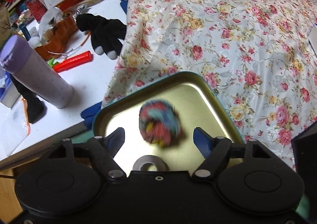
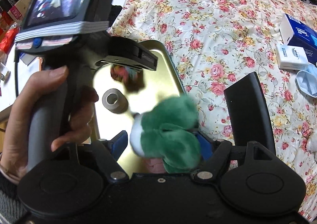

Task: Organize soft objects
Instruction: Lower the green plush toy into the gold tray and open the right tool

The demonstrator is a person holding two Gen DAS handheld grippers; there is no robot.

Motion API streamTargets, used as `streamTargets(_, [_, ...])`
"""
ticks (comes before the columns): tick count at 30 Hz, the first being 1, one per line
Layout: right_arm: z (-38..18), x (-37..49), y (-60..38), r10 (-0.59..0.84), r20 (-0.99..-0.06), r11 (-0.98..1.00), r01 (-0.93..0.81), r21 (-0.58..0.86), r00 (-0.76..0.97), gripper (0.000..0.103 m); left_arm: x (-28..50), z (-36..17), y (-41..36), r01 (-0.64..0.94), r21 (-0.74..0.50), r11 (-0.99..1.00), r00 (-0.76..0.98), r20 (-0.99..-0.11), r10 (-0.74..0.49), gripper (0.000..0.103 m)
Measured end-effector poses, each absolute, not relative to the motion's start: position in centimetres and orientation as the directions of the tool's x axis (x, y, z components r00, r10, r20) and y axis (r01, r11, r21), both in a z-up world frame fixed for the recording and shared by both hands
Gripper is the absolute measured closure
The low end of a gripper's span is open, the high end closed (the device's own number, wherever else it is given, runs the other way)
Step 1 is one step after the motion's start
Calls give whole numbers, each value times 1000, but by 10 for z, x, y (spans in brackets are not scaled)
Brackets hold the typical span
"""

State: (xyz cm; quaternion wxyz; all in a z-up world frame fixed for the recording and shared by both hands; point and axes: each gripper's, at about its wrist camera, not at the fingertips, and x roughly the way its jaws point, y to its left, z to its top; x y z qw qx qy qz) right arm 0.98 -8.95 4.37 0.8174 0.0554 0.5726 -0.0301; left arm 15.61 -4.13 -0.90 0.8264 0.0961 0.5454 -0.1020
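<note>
Both claws stand over the metal tray (image 1: 198, 89), pointing steeply down. Between the parted jaws of the left gripper (image 1: 159, 137) the multicoloured ball (image 1: 159, 123) shows blurred and clear of both pads, so it looks just released, dropping or rolling on the tray floor; nearer the claw's body lies a tape roll (image 1: 150, 164). Inside the right gripper (image 2: 161, 142) sits the green plush toy (image 2: 168, 134), also blurred; the jaws look roughly half open and the near pad appears clear of the fabric, though the far pad is hidden behind it, so any lasting grip is uncertain. Judging by this, the step is depositing soft things into the tray. Next, each claw should lift clear and seek another soft item, perhaps the black glove (image 1: 105, 31) beyond the left claw. A hand (image 2: 39, 109) grips the left gripper's handle upright.
</note>
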Motion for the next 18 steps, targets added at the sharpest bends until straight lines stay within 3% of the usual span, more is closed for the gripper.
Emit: streamTargets(18, [42,10,-97,-25,-953,987,160,25,302,1,154,-16,-33,261,50,964,357,-933,-48,27])
